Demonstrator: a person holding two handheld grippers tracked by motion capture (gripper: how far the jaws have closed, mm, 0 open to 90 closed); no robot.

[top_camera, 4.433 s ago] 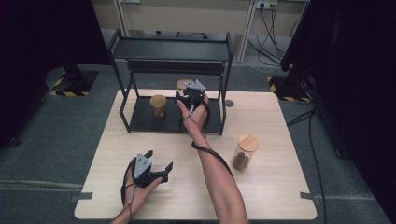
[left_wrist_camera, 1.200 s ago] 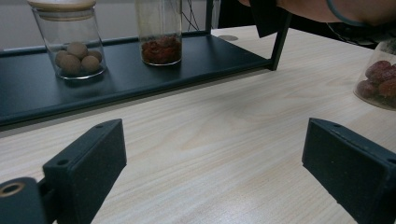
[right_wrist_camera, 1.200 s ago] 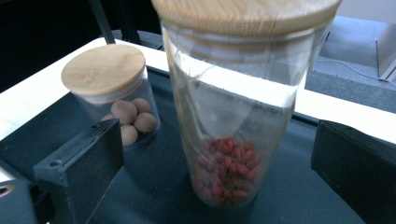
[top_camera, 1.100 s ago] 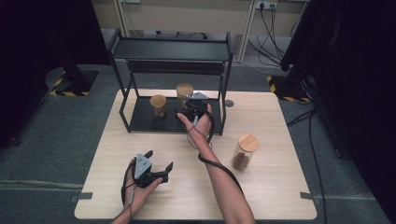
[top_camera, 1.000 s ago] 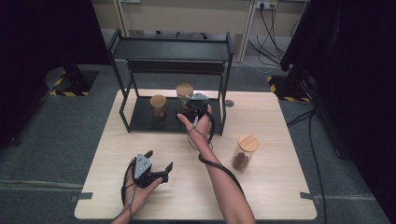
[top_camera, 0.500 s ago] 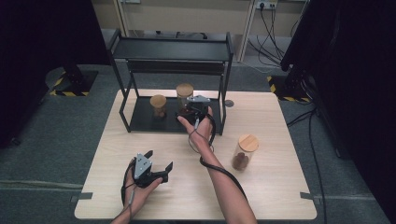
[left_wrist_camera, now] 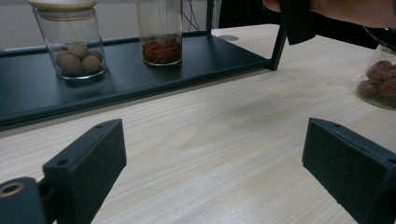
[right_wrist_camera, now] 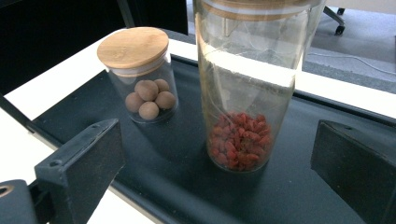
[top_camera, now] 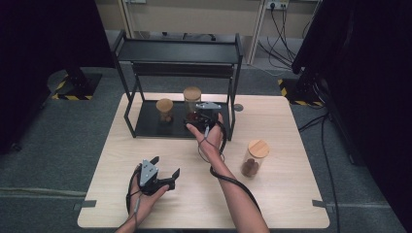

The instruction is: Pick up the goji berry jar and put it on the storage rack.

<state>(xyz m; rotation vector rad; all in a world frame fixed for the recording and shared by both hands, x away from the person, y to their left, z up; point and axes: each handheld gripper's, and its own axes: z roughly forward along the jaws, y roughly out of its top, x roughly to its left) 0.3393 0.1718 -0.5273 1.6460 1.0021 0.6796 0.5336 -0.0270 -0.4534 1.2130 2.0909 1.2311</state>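
A tall glass jar of red berries (top_camera: 192,99) and a short jar of brown balls (top_camera: 164,110), both with wooden lids, stand on the lower shelf of a black rack (top_camera: 145,124). My right gripper (top_camera: 194,120) is just in front of the tall jar, open and holding nothing. In the right gripper view the tall jar (right_wrist_camera: 247,93) stands a little beyond the wide-apart jaws of the right gripper (right_wrist_camera: 219,154), with the short jar (right_wrist_camera: 140,74) to its left. My left gripper (top_camera: 163,174) rests open on the table near the front; its own view shows the left gripper (left_wrist_camera: 215,154) with bare wood between the jaws.
A third lidded jar of dark red fruit (top_camera: 253,158) stands on the table at the right, also at the edge as the third jar (left_wrist_camera: 380,81). The rack's upper shelf (top_camera: 180,51) overhangs the two jars. A rack post (top_camera: 232,111) stands right of my right hand.
My right hand has drawn back a little from the tall jar toward the table's front. The jar stays on the shelf. The left gripper has not moved.
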